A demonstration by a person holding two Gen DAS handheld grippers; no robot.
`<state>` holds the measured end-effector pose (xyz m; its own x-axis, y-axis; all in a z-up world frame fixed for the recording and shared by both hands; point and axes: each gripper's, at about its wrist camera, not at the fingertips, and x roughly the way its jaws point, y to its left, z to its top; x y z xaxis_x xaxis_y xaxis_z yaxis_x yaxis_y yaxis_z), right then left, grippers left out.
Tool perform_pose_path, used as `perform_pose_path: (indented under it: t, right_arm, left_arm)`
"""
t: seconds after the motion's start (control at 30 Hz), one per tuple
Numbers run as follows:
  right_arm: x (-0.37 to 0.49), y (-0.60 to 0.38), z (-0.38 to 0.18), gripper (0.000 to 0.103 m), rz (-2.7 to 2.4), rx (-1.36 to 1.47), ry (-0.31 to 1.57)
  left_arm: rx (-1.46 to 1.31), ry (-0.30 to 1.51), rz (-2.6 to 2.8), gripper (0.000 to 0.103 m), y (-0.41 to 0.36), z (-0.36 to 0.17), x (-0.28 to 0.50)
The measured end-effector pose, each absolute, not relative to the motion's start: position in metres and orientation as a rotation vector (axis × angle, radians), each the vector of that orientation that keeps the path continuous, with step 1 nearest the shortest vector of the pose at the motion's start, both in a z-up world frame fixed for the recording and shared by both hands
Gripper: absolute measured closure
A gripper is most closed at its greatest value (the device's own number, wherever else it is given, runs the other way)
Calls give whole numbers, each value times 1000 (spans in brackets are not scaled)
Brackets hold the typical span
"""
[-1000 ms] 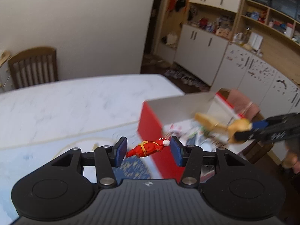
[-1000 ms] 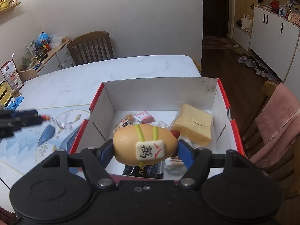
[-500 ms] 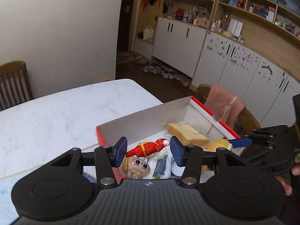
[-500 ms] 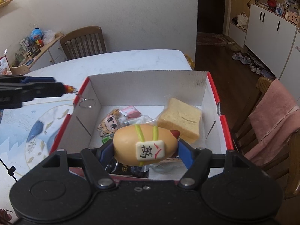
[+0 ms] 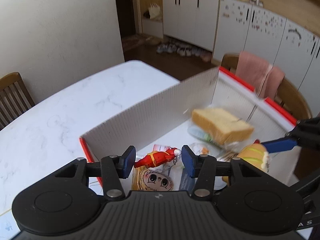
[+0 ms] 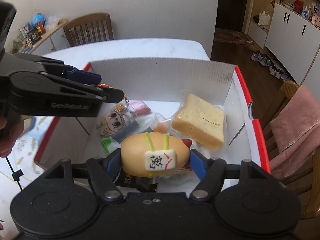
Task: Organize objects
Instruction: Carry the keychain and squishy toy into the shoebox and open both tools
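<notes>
My left gripper (image 5: pixel 158 159) is shut on a small red figure keychain (image 5: pixel 157 158) and holds it above the near left part of the red and white box (image 5: pixel 152 108). It also shows in the right wrist view (image 6: pixel 96 88), over the box's left side. My right gripper (image 6: pixel 155 160) is shut on a tan hot-dog squishy with yellow stripes and a white tile (image 6: pixel 155 156), held over the box's near edge. The squishy shows at the right in the left wrist view (image 5: pixel 254 157). Inside the box (image 6: pixel 160 80) lie a wrapped bread slice (image 6: pixel 198 122), a cartoon-face plush (image 6: pixel 112 122) and snack packets.
The box stands on a white marble table (image 5: pixel 70 108) with a blue patterned mat (image 6: pixel 22 146) at its left. A wooden chair with a pink towel (image 6: pixel 296 128) stands right of the box. Another chair (image 6: pixel 90 29) is at the table's far side.
My left gripper has moved with the red figure from outside the box's left wall to above its inside. My right gripper has come closer over the box with the squishy.
</notes>
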<state>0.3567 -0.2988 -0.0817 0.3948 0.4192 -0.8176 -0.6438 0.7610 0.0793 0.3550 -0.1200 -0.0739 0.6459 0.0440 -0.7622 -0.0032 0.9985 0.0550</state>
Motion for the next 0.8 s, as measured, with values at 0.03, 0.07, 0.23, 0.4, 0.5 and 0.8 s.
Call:
perform_pose_path:
  t: [0.03,0.07,0.23,0.4,0.5,0.8]
  right_arm:
    - [358,-298,-84,32,682,-272,951]
    - [358,-297,-86,32,680,-275,955]
    - [361,-293,-96,31,681,-289,972]
    - [363,-291,-100,30,693,-293,977]
    - [363,-291,-100,29,700,-295,975]
    - [363,-298,-98,20,727,-268,974]
  left_arm:
    - [57,883,24,54,-121,-78,358]
    - [65,895,22,54,-122,-82,360]
    - [88,951,13,54,-126,-95,368]
    - [119,983,1,53,-129,-104,374]
    - [116,1012,-11,53,-130,-108,378]
    - [133,1051,-17,53,-133,-111,380]
